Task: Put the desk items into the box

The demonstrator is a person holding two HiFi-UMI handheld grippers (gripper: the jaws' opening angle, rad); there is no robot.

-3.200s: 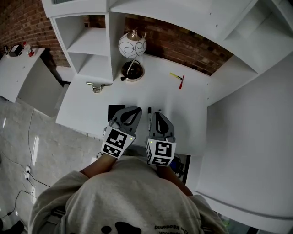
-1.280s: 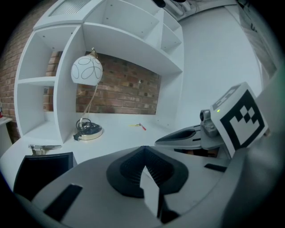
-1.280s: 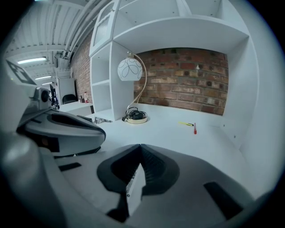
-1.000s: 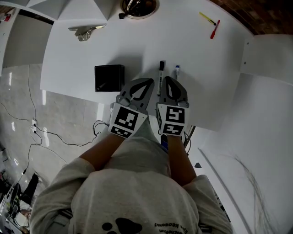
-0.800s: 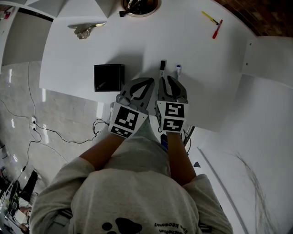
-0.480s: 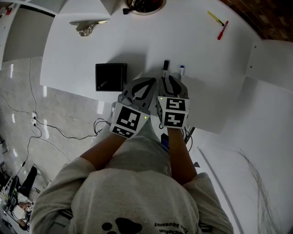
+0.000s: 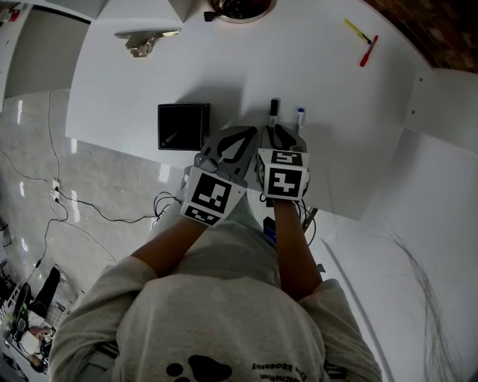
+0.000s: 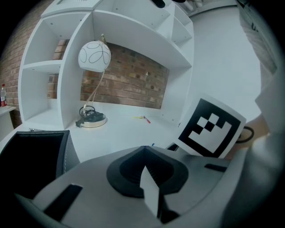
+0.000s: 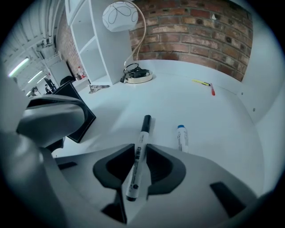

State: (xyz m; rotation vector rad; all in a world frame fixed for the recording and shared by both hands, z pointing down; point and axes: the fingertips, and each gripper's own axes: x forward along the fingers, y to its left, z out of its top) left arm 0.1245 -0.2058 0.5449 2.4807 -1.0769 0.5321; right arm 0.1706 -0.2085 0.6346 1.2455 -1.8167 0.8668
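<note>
A black marker (image 7: 274, 108) lies on the white desk (image 7: 134, 89), and its rear end runs between the jaws of my right gripper (image 7: 278, 133). In the right gripper view the jaws have just been closing, and both pads touch the sides of the black marker (image 9: 140, 151), which still rests on the desk. A blue-capped marker (image 9: 182, 137) lies just to its right. The black box (image 7: 183, 127) stands open at the left. My left gripper (image 7: 243, 134) hovers beside the right one, shut and empty, with the black box (image 8: 31, 160) at its left.
A lamp base (image 7: 239, 7) and a metal clip (image 7: 146, 41) sit at the back of the desk, with a yellow pen (image 7: 357, 30) and a red pen (image 7: 366, 51) at the back right. The desk's front edge runs under both grippers. White shelves (image 8: 49, 67) rise behind.
My right gripper has tipped down over the black marker, so its marker cube now faces the camera more. Its jaws now sit round the marker. The left gripper has stayed put.
</note>
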